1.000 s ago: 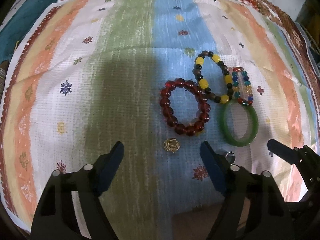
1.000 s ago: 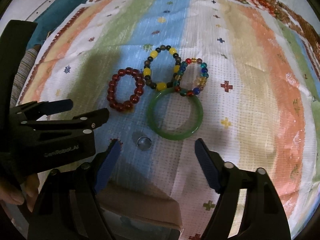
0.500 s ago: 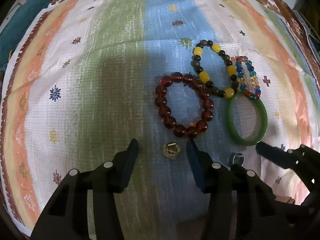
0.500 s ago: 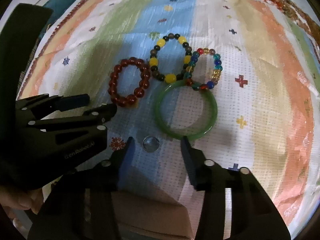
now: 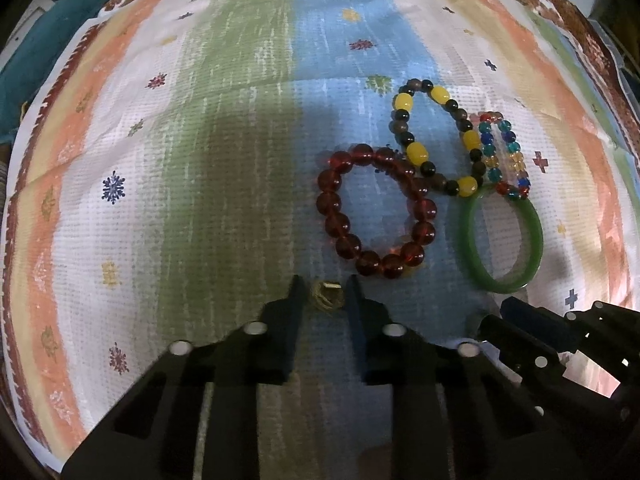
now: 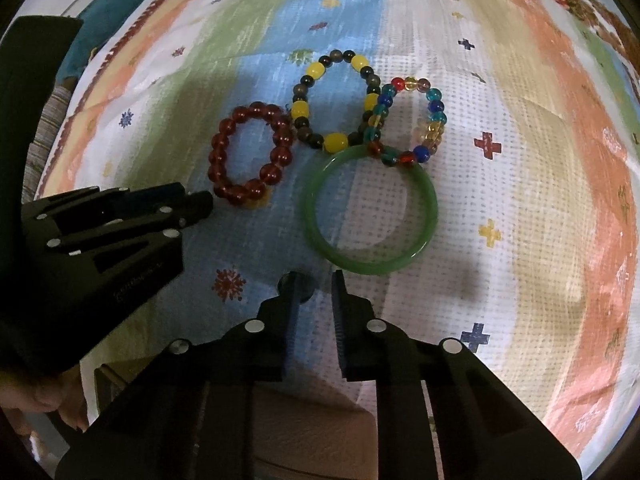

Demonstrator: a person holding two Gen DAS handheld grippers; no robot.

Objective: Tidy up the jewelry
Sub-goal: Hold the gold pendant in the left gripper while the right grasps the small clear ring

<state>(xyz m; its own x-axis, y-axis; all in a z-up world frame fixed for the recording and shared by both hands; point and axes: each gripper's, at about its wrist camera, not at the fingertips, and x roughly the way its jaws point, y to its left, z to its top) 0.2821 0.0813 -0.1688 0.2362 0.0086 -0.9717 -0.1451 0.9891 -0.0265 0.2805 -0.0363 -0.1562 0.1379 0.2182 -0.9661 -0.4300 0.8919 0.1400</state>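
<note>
Low over the striped cloth surface, left gripper jaws clench a small gold ring cluster beside the dark-red bead bracelet. Right gripper jaws narrowed; small clear ring mostly hidden behind one finger, grip unclear, near the green jade bangle.

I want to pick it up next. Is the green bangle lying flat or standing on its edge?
Lying flat. The green bangle shows as a full open ring on the striped cloth, with the weave visible through its middle; the multicolour bead bracelet overlaps its far rim.

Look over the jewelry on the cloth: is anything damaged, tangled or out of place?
Nothing looks damaged. The yellow-and-dark bead bracelet, multicolour bead bracelet and green bangle crowd together, touching or overlapping at their edges; the red bead bracelet lies just beside them.
</note>
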